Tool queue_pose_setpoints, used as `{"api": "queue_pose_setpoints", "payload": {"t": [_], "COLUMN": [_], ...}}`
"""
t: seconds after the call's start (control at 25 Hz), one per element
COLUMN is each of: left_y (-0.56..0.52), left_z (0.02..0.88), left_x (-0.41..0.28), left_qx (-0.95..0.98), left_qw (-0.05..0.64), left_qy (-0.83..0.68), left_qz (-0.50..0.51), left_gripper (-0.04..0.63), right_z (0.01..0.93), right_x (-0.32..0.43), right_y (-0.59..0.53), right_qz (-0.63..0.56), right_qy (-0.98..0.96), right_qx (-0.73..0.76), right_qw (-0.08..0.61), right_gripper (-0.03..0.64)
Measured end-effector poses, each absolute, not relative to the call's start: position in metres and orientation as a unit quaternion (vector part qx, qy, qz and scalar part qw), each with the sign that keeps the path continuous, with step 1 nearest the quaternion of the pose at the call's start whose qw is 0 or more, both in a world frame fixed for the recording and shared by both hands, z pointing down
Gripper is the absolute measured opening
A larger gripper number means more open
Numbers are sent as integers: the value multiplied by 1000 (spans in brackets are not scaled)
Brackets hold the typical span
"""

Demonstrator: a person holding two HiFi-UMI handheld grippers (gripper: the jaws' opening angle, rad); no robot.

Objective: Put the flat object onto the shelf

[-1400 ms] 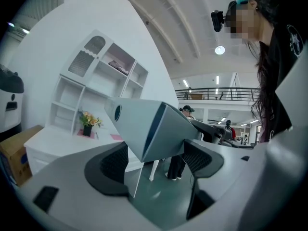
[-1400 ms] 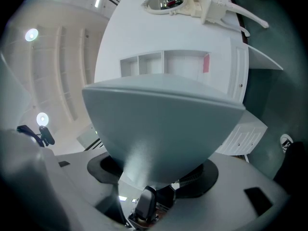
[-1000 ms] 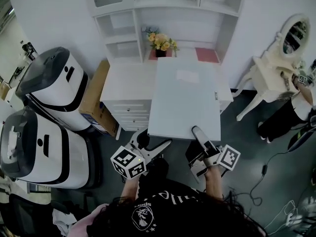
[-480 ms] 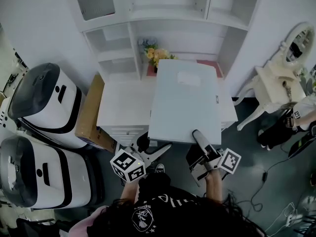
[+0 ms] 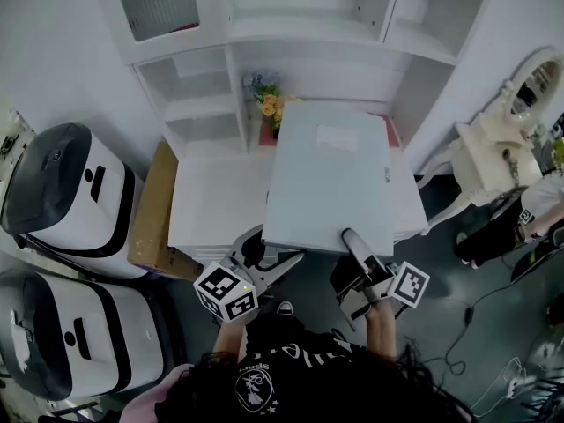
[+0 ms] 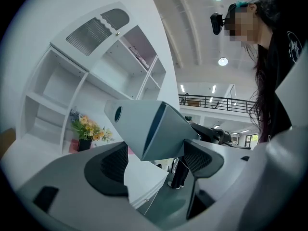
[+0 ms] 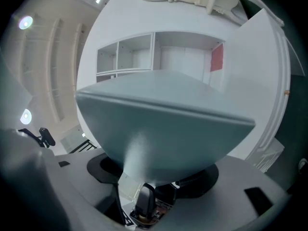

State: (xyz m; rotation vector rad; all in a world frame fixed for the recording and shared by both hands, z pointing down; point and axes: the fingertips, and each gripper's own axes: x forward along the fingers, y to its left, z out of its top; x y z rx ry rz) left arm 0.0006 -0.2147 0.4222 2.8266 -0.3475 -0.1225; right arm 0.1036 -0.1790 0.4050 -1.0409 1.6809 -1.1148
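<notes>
Carry step. The flat object [image 5: 330, 179] is held level over the white desk [image 5: 211, 201], far edge near the shelf [image 5: 291, 38]. Left gripper [image 5: 269, 252] pinches its near-left corner; right gripper [image 5: 357, 247] clamps the near edge. Next, probably: lift and push forward onto a shelf board.

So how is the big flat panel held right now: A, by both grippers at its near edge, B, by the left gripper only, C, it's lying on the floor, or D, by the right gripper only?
A: the left gripper and right gripper each have the flat panel's near edge between their jaws.
</notes>
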Motion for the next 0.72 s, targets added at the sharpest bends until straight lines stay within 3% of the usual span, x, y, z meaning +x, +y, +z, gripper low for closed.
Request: {"api": "queue_pose_setpoints", "payload": {"t": [0.72], "left_y": [-254], "left_z": [386], "left_x": [13], "left_qx": [977], "left_qw": [153], "left_qy": [-111], "left_qz": [-99], "left_gripper": [373], "right_z": [366], "right_x": [121], "right_y": [-224], "right_qz": [-422], "right_qy": [714], "right_qx": [-396], "right_qw": [394], "right_gripper": [313]}}
